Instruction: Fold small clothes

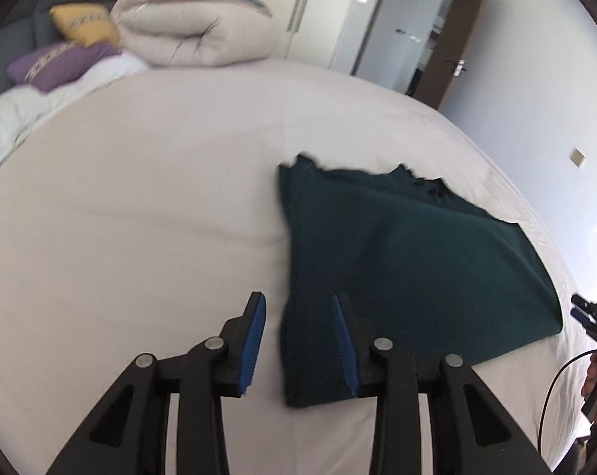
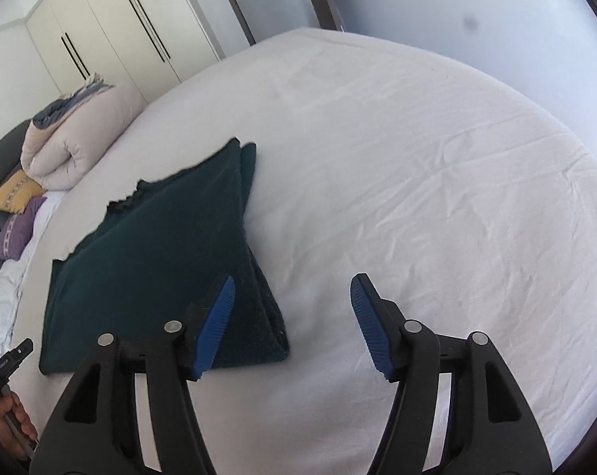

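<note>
Both tongs open over the folded garment, nothing gripped.

Left tongs [image 1: 298, 340]: blue ribbed pads apart, near-left corner of the dark green knitted garment [image 1: 409, 261] below the gap, not pinched. Right tongs [image 2: 292, 326]: spread wider, empty; garment [image 2: 160, 269] at lower left of that frame, under the left pad. Garment lies folded flat on the white-sheeted bed [image 1: 140, 198]. Rolled beige duvet [image 1: 195, 27] upper left.

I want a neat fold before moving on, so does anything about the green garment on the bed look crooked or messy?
Slightly. The dark green garment lies folded on the white bed sheet, but its far edge is ragged and uneven, with layers not lined up. Both grippers, left and right, are open and off it.
</note>
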{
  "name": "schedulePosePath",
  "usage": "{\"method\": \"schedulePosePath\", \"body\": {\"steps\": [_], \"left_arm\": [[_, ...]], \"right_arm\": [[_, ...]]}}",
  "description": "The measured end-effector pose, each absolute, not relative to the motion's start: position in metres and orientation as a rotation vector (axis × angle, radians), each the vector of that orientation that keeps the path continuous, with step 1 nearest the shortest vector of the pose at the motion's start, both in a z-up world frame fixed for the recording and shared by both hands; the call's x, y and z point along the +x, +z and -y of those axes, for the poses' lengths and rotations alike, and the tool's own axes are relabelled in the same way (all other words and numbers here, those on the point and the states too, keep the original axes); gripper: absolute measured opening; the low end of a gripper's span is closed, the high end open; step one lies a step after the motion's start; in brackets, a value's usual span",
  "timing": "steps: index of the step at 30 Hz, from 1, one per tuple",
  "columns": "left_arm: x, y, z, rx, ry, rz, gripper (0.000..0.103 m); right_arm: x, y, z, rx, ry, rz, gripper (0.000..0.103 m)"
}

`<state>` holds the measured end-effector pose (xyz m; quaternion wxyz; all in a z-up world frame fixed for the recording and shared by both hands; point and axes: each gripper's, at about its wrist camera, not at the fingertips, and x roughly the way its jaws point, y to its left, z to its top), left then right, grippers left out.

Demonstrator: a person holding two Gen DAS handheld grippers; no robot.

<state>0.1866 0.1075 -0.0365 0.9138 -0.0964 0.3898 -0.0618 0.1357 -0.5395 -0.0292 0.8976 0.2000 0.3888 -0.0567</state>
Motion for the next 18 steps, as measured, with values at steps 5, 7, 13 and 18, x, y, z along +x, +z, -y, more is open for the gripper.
{"method": "schedulePosePath", "body": {"steps": [5,7,13,18], "left_arm": [[0.231,-0.021,-0.051,-0.124,-0.265,-0.746,0.041],[0.26,-0.026,-0.031,-0.102,-0.294,-0.756,0.041],[0.314,-0.078,-0.043,-0.117,-0.244,-0.865,0.044],[0.306,-0.085,-0.061,-0.208,-0.301,-0.829,0.044]], "right_arm": [[0.174,-0.019,0.497,0.549,0.162,-0.783,0.061],[0.199,-0.024,0.471,0.614,0.311,-0.792,0.061],[0.29,-0.073,0.425,0.802,0.454,-0.892,0.06],[0.31,-0.091,0.463,0.925,0.414,-0.787,0.049]]}}
